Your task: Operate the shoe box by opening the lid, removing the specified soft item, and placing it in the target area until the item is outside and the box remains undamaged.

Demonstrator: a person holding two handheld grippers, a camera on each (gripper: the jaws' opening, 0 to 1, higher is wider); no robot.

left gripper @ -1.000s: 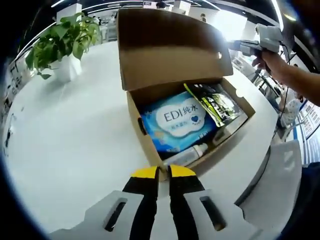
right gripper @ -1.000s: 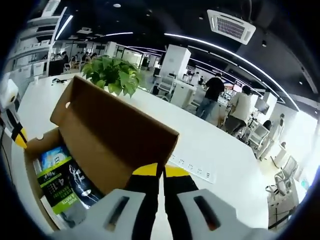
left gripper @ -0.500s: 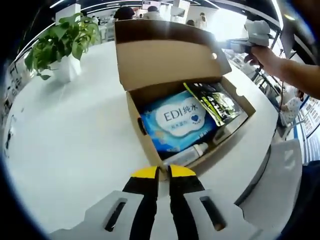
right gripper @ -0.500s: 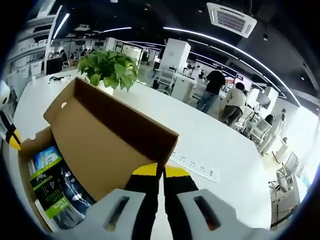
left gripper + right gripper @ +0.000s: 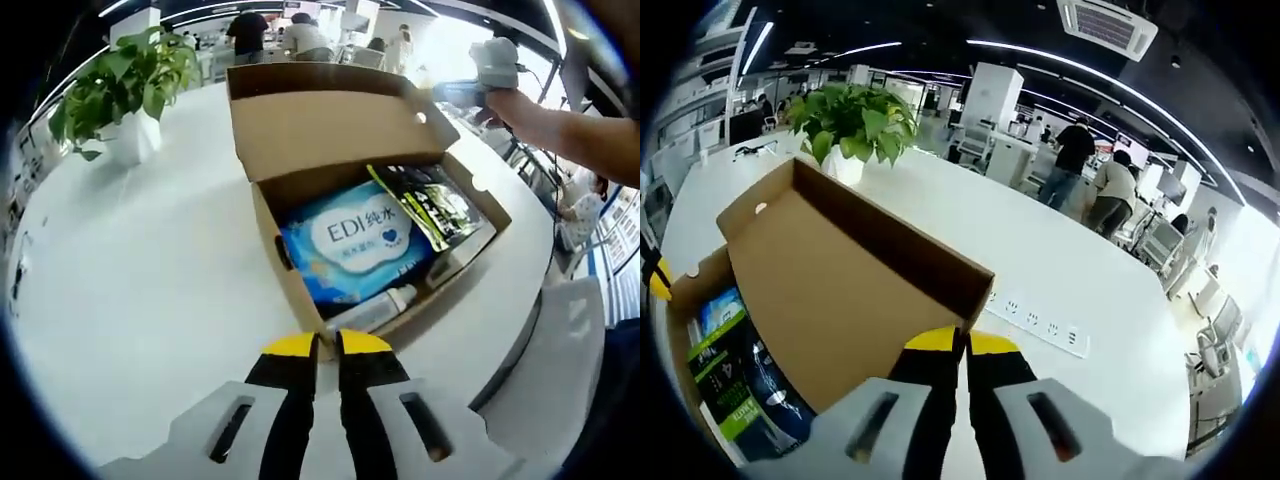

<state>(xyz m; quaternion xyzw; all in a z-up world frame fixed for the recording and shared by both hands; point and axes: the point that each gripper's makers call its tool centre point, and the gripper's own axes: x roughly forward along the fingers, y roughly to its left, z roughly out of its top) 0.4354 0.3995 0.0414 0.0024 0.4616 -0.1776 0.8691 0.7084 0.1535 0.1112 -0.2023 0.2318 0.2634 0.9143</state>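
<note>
A brown cardboard shoe box (image 5: 385, 245) stands on a white table (image 5: 140, 260) with its lid (image 5: 330, 120) folded far back on the hinge. Inside the box lies a blue soft pack (image 5: 355, 245) with "EDI" printed on it, flat on the bottom. Beside it lies a black and green packet (image 5: 430, 205), and a small white bottle (image 5: 375, 312) rests along the near wall of the box.

In the left gripper view, the left gripper (image 5: 328, 347) has its black jaws with yellow tips closed together, and they hold nothing. The tips are just at the near corner of the box. I cannot tell if they touch the cardboard.

In the right gripper view, the right gripper (image 5: 962, 345) has its jaws closed on the edge of the lid, at the corner far from the hinge. In the left gripper view this gripper (image 5: 480, 75) shows at the far right of the lid, with a person's hand (image 5: 515, 105) around it.

A green plant in a white pot (image 5: 125, 90) stands on the table, well apart from the box. A white power strip (image 5: 1035, 322) lies on the table behind the lid. Some people (image 5: 1095, 190) stand in the office behind.
</note>
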